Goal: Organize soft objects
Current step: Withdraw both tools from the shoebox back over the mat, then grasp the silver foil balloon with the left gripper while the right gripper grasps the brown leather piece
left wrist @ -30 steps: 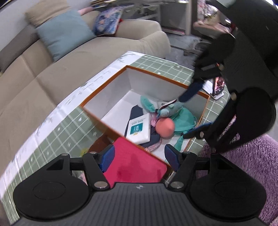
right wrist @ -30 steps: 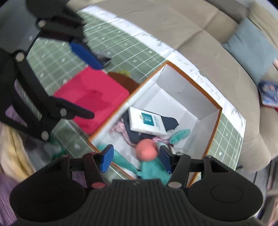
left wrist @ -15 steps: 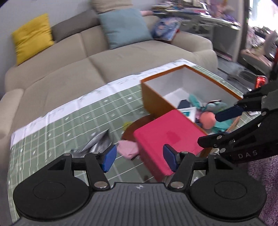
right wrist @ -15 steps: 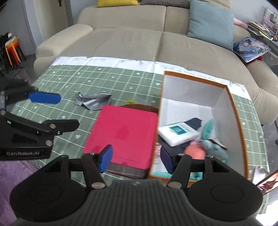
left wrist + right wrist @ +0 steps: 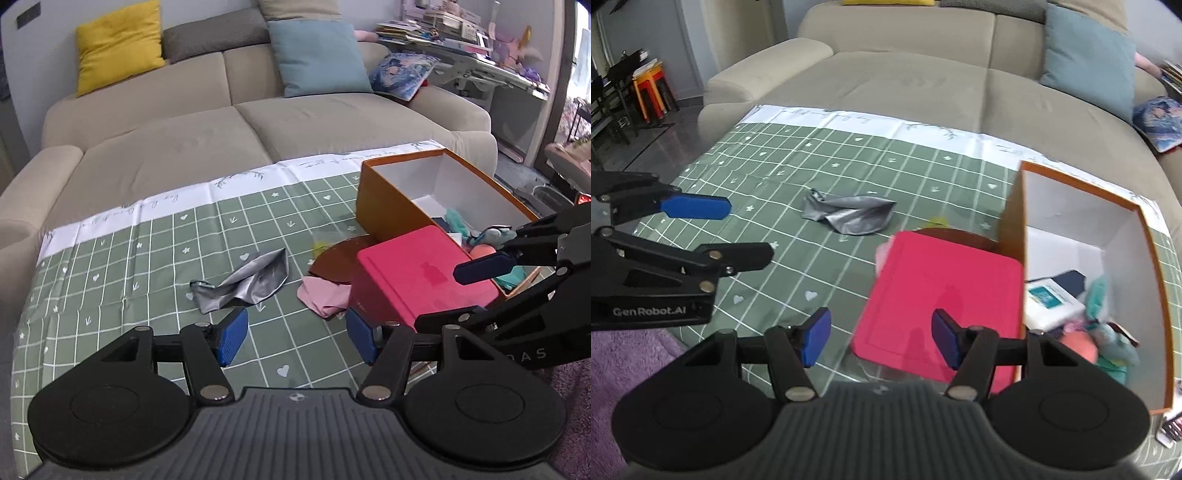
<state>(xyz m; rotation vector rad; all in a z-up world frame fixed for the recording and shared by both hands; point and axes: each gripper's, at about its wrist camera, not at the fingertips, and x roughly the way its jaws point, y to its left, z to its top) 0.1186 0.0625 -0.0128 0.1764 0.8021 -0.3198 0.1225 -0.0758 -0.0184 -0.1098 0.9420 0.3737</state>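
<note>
An orange box (image 5: 388,199) with a white inside stands at the table's right and holds a teal plush, a peach ball (image 5: 1080,347), dark cloth and a white packet (image 5: 1051,301). A red lid (image 5: 417,273) lies against its left side. A silver-grey pouch (image 5: 245,284) and a pink cloth (image 5: 323,295) lie on the green checked tablecloth (image 5: 147,258). My left gripper (image 5: 293,339) is open and empty, above the cloth near the pink cloth. My right gripper (image 5: 879,338) is open and empty, above the red lid (image 5: 942,295).
A beige sofa (image 5: 221,129) with yellow, grey and teal cushions runs behind the table. A brown mat (image 5: 336,254) and a yellow scrap (image 5: 321,245) lie beside the box. A purple rug (image 5: 624,354) is at the near side. A desk stands at the far right.
Both grippers have pulled back from over the box and swung left, so the tablecloth, pouch and pink cloth have come into view. Both stay open and empty.
</note>
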